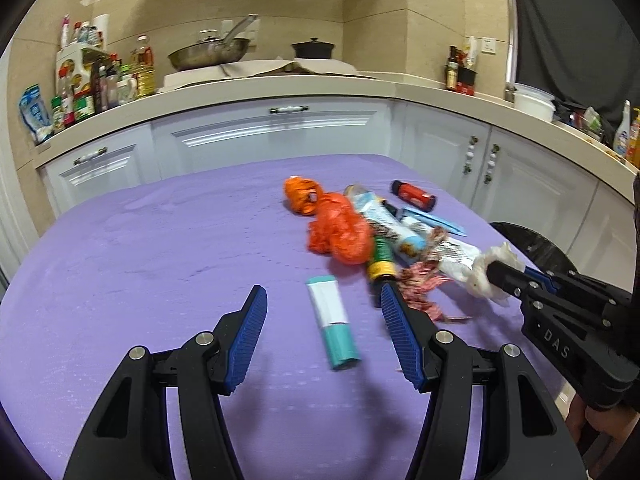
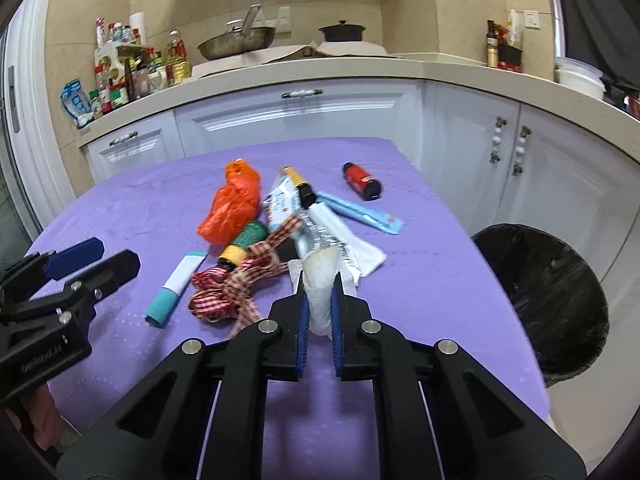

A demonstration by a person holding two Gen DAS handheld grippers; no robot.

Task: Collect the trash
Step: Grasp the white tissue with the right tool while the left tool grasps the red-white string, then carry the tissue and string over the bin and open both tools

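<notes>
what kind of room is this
A home kitchen, most likely. A steel frying pan and a black lidded pot sit on the counter, cooking oil and sauce bottles crowd its left end, and white cabinet doors run beneath.

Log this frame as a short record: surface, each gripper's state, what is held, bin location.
surface: purple tablecloth
left gripper: open, holding nothing, above the teal and white tube
right gripper: shut on crumpled white tissue
bin: black-lined trash bin beside the table's right edge
remaining pile: orange plastic bag, checked ribbon, red bottle
</notes>
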